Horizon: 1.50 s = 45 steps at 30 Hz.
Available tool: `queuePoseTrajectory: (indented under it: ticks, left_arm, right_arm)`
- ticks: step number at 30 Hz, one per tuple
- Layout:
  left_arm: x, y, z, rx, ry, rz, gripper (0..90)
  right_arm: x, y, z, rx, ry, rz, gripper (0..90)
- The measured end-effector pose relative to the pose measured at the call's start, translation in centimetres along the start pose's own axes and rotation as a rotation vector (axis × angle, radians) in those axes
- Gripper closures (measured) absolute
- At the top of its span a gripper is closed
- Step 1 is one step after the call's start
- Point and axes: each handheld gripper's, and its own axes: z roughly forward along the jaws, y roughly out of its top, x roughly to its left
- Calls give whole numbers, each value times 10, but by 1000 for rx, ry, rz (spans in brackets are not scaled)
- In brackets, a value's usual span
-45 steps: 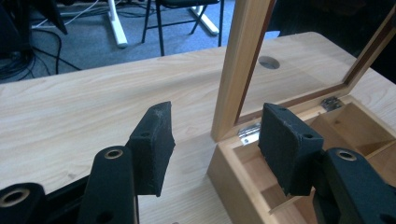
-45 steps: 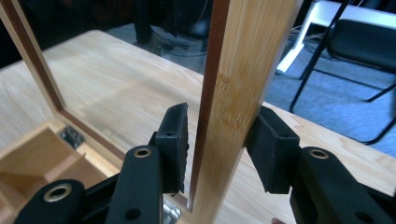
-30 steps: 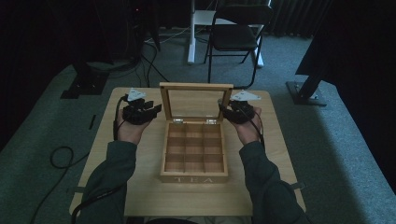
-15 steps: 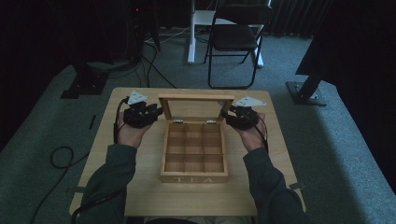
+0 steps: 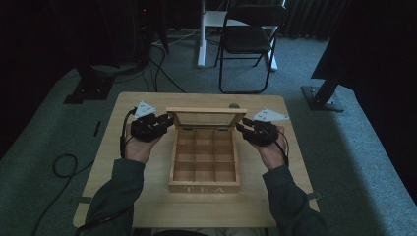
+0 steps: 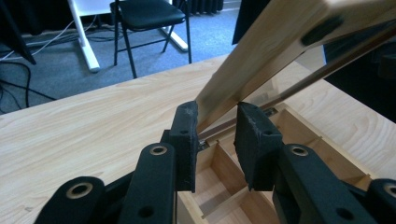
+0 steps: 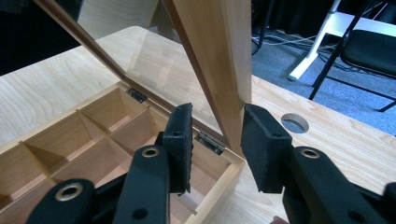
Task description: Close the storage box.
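Tea box [image 5: 204, 169]: sits open in the middle of the counter [image 5: 123, 196], its empty compartments facing up, "TEA" on the near wall.
Lid [image 5: 206, 118]: stands raised at the back of the box on its hinges, tilted, glass pane in a wooden frame.
Left hand-held gripper [image 6: 217, 140]: jaws have just been closing; they now pinch the lid's left frame edge near its lower corner.
Right hand-held gripper [image 7: 217, 140]: jaws have just been closing on the lid's right frame edge; whether both pads press it I cannot tell, a thin gap seems to remain at one pad.
Risk, slip: both grips sit low, close to the hinges, so the smooth frame could slide out and the lid drop shut hard.
Risk, twist: uneven motion of the two hands could rack the lid and strain the small hinges [image 7: 210, 141].
Risk, box: pulling on the lid could drag the light box across the counter.
High view adds: both hands flanking the box, its place on the counter.
Gripper views add: pad contact on the frame, hinges, a cable hole [image 7: 295, 123] in the counter.
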Motion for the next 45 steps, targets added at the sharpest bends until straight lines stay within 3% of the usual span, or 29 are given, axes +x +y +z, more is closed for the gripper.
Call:
queuePoseTrajectory:
  ticks: [13,24,31,45]
  left_arm:
    - [-5,-10,-6,12,-10,23,693]
    - [-9,-19,-13,8,-20,21,696]
    - [-15,-21,-23,3,-30,14,558]
    - [-28,-18,-42,-27,-65,23,510]
  right_arm:
    - [7,-4,-15,-15,6,7,688]
    - [10,-10,-14,-17,5,32,679]
    - [11,-11,-15,-16,6,27,679]
    - [14,-16,-17,-4,13,19,669]
